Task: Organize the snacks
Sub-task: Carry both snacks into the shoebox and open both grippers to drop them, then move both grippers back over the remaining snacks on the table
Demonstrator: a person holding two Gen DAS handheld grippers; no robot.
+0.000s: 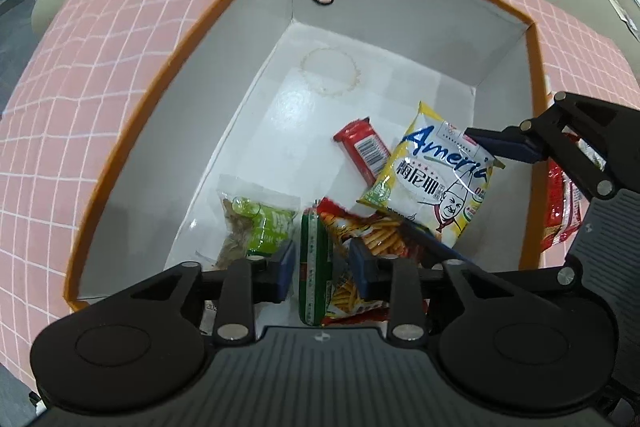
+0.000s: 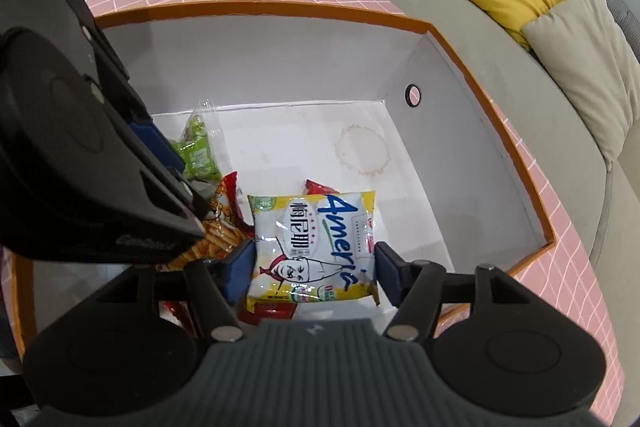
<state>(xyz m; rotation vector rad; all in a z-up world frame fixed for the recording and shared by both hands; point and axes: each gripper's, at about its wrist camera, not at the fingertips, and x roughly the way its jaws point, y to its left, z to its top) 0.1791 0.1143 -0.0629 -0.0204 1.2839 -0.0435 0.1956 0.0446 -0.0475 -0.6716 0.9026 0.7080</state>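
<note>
Right wrist view: spread right claw [image 2: 314,269] straddles glossy yellow-white snack packet [image 2: 312,247].

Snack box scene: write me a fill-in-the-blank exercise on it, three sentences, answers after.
1. The rim of the box is coloured ____.
2. The right claw straddles the yellow and white packet printed with the word ____.
3. The left claw straddles a slim ____ packet lying over the fries packet.

Missing words: orange; Ameria; green
</note>
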